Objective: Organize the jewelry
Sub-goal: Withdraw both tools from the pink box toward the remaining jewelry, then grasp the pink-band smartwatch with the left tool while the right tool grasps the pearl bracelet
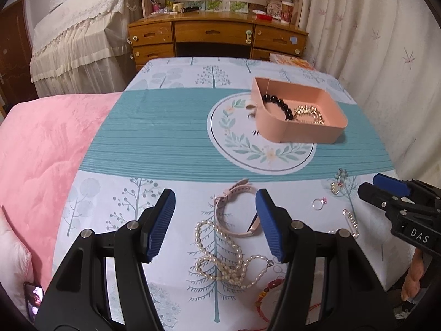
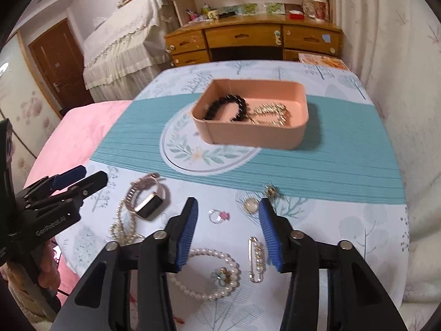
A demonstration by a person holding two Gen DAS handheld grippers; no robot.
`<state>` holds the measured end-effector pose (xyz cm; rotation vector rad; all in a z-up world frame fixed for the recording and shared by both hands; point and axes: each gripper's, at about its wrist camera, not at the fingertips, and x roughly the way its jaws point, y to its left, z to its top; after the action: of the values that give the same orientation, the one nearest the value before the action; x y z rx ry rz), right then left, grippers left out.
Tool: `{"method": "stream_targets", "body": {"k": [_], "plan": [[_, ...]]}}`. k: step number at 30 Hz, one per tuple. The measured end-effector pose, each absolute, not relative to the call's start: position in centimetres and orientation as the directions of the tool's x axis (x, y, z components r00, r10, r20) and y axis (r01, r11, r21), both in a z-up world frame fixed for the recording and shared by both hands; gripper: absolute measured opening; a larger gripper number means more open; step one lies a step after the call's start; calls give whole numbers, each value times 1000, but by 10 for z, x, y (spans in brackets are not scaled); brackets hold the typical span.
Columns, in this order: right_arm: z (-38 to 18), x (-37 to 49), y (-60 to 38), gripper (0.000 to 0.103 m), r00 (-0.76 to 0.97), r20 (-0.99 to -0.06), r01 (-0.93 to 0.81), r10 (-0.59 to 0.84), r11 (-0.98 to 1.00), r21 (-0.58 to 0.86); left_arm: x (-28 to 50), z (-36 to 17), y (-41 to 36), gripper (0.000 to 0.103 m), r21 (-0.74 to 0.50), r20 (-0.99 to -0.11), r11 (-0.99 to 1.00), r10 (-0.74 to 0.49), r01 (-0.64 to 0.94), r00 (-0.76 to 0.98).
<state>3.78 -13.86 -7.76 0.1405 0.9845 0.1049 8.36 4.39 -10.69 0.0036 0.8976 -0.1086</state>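
A pearl bracelet [image 2: 212, 275] and safety pin [image 2: 257, 259] lie low in the right view, under the released right gripper [image 2: 227, 209], which grips nothing. The left gripper [image 1: 215, 201] is likewise released, with a watch [image 1: 234, 209] and pearl necklace [image 1: 223, 256] below it on the counter [image 1: 165, 127]. The pink box [image 1: 297, 131], upper right, holds a black bracelet [image 1: 278, 104] and gold chain [image 1: 308, 113].

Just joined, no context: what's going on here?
A person is sorting jewelry on a patterned tablecloth with a handheld gripper in each hand. The pink tray already holds a black bead bracelet and a gold chain. Both the left gripper and the right gripper are open and empty. The left hangs over the watch and pearl necklace; the right over the ring, safety-pin brooch and pearl bracelet.
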Motion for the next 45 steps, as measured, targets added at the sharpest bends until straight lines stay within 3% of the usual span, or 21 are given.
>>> {"method": "stream_targets", "body": {"k": [17, 28, 32, 40, 45], "plan": [[-111, 59, -152, 49, 485, -864, 29, 139, 984, 174, 112, -147, 56, 58, -67, -831, 995, -98, 77, 547], [-127, 68, -161, 49, 465, -877, 62, 123, 983, 171, 134, -170, 38, 56, 0, -854, 987, -83, 159, 514], [-130, 70, -167, 49, 469, -876, 88, 111, 981, 171, 145, -180, 33, 48, 6, -867, 985, -80, 170, 492], [-133, 72, -177, 49, 476, -874, 120, 101, 977, 178, 152, -188, 25, 17, -7, -875, 978, -107, 208, 472], [-133, 71, -179, 49, 477, -871, 116, 116, 974, 193, 149, -189, 24, 16, 4, -870, 980, -95, 199, 483]]}}
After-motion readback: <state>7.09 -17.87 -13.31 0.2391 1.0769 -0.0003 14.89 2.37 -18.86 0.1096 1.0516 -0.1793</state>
